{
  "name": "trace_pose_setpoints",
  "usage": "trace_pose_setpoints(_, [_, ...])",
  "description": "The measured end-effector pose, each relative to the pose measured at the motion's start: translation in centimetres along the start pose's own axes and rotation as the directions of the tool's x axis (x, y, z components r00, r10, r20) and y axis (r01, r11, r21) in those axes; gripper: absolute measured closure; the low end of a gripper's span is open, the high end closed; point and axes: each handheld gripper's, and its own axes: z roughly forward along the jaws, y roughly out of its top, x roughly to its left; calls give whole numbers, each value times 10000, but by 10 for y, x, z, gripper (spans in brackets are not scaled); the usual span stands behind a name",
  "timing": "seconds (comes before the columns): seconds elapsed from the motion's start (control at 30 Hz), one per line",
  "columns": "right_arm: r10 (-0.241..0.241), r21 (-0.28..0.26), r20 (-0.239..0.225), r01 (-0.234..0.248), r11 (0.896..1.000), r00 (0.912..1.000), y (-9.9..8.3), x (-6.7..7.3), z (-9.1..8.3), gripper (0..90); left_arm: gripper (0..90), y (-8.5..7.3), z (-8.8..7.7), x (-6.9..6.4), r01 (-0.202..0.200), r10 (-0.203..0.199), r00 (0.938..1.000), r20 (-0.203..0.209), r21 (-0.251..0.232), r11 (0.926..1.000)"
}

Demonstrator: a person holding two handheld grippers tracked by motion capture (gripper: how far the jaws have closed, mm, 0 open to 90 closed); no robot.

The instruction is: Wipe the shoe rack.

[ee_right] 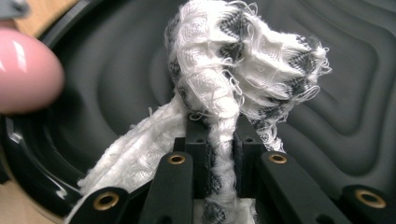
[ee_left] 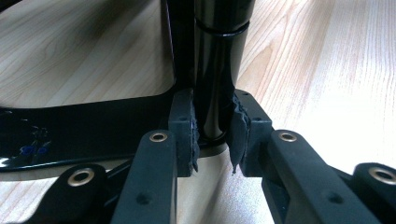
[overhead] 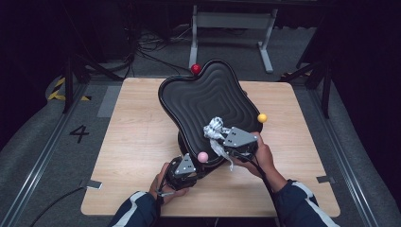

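**Cloth pressed on tilted black tray, stand post clamped**

Wooden table (overhead: 142, 142) carrying a black wavy-edged tray (overhead: 203, 94), ridged inside, tilted up on a black stand. Tray over the table's middle, upper rim reaching past the far edge, lower rim toward the near edge. Red ball (overhead: 196, 69) at the tray's top rim, yellow ball (overhead: 262, 117) at its right rim, pink ball (overhead: 203, 157) at its lower rim.

Left gripper (overhead: 182, 168) near the near edge, just left of centre, under the tray's lower rim, held by the left hand (overhead: 163, 187). Jaws clenched on the glossy black post (ee_left: 215, 70) of the stand; worn pads (ee_left: 189, 126) pressing both sides of the post just above its flat black base (ee_left: 84, 130). Base lying flat on the wood.

Right gripper (overhead: 239, 139) at the tray's lower right part, held by the right hand (overhead: 262, 158). Jaws clamped tight on a white cloth (ee_right: 224, 74) with dark checks, frayed, bunched up. Strip of cloth pinched between the pads, wad bulging out ahead of the fingertips and lying against the ridged tray surface. Loose tail of cloth hanging off toward the tray's lower rim, near the pink ball. Cloth in the high view (overhead: 215, 130) sitting on the tray's lower right area, between the pink and yellow balls.

Blue-and-white sleeves at the near edge.
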Motion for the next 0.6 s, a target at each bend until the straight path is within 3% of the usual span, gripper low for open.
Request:
trace_pose_setpoints(0.17, [-203,-181,-253,199,9996,9995,13,9,6,805,726,0,0,0,-15,15,10000,14,-28,10000])
trace_pose_setpoints(0.33, [-278,-314,-177,273,9991,9995,21,13,11,806,726,0,0,0,-61,60,10000,-25,-27,10000])
trace_pose_setpoints(0.47, [-233,-368,-86,230,9991,9997,22,10,13,806,726,0,0,0,-71,71,10000,-16,-21,10000])
trace_pose_setpoints(0.6, [55,-320,283,-46,9995,9996,17,-2,14,807,726,0,0,1,-62,62,10000,-8,-25,10000])
